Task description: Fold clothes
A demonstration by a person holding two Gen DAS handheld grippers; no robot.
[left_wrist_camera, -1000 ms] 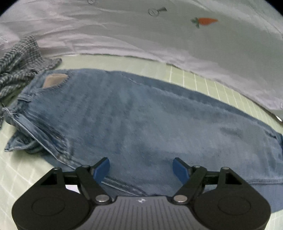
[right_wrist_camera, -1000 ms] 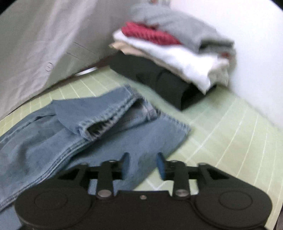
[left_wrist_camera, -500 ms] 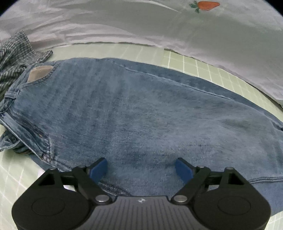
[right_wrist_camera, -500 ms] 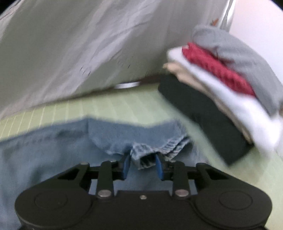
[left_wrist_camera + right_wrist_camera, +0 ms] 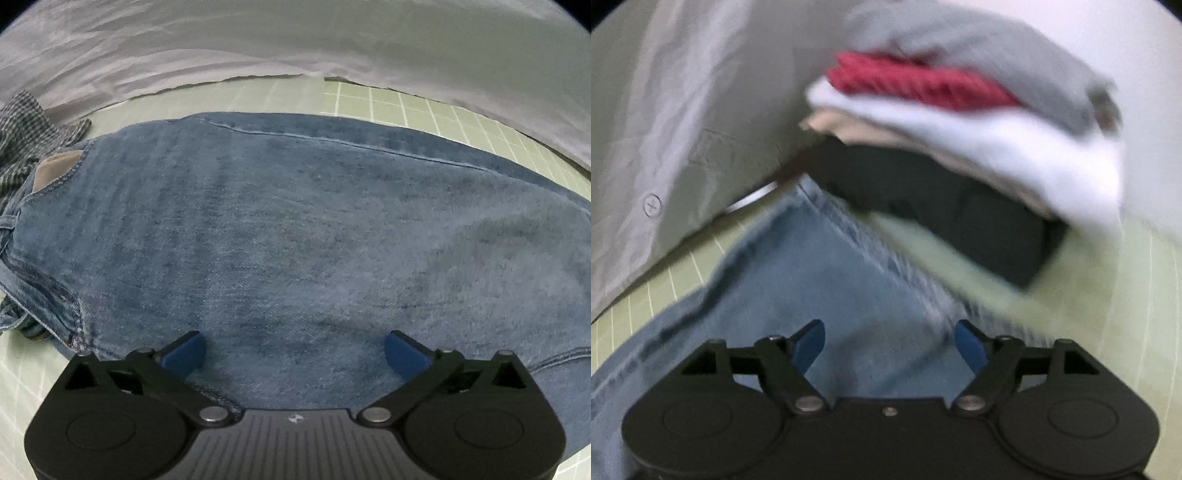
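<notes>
Left wrist view looks down on the jeans [image 5: 295,229], which lie spread flat on the green gridded mat [image 5: 406,107], and I take them as my landmark. The left gripper [image 5: 295,350] hovers over their near edge with its jaws opening wide; denim shows below the gap, but the blue pads are not pressing on it. At the jeans' left end sits the waistband with a tan patch [image 5: 55,170], and just beyond that end lies a crumpled checked garment [image 5: 29,125], not yet folded as far as I can see. Behind the jeans hangs a pale sheet [image 5: 295,44].

From the right wrist view, which is blurred, the right gripper [image 5: 890,343] is over the jeans' leg end, its jaws opening too, with fabric beneath them and nothing pinched. The hem [image 5: 871,243] runs straight. Just past that end stands a stack of folded clothes [image 5: 960,129]: black at the bottom, then beige, white, red and grey on top.

My reading is that the job is well along. Several pieces are already folded and stacked, while the jeans look laid out lengthwise, legs seemingly together, but still at full length. They want folding across and setting on the stack, and the checked garment remains after that.
</notes>
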